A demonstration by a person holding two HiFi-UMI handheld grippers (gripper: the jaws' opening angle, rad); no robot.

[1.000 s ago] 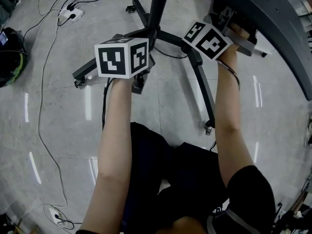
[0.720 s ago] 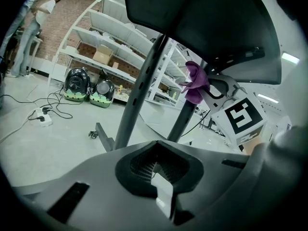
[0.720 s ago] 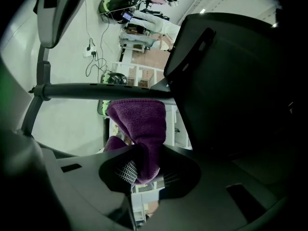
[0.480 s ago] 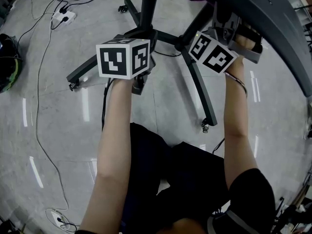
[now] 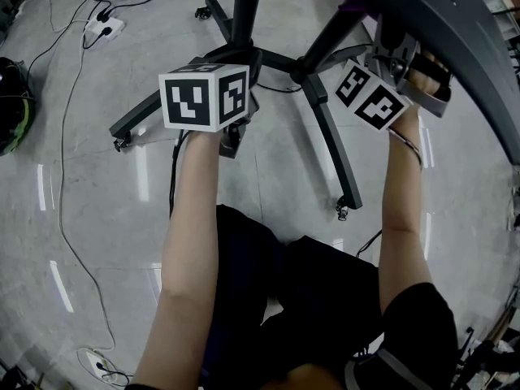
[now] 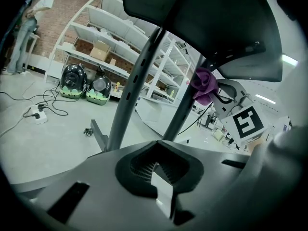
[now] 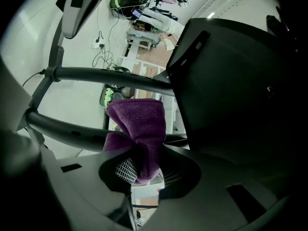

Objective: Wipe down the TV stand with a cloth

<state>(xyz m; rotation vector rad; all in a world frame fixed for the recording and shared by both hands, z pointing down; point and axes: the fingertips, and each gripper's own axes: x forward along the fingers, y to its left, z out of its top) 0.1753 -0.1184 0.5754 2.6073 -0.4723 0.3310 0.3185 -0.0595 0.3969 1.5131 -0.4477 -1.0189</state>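
Right hand-held gripper, clamping cloth, slides frame-right along TV stand | left hand-held gripper closed, empty | wipe underway

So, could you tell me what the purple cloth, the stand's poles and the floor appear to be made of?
Purple cloth: probably microfibre, given its fuzzy nap and soft folds.
Stand poles: likely painted metal tubing, dark with a smooth satin sheen.
Floor: polished stone-like tile or sealed concrete, grey, mottled, glossy enough to reflect light streaks.

Cloth in right tool, beside stand pole
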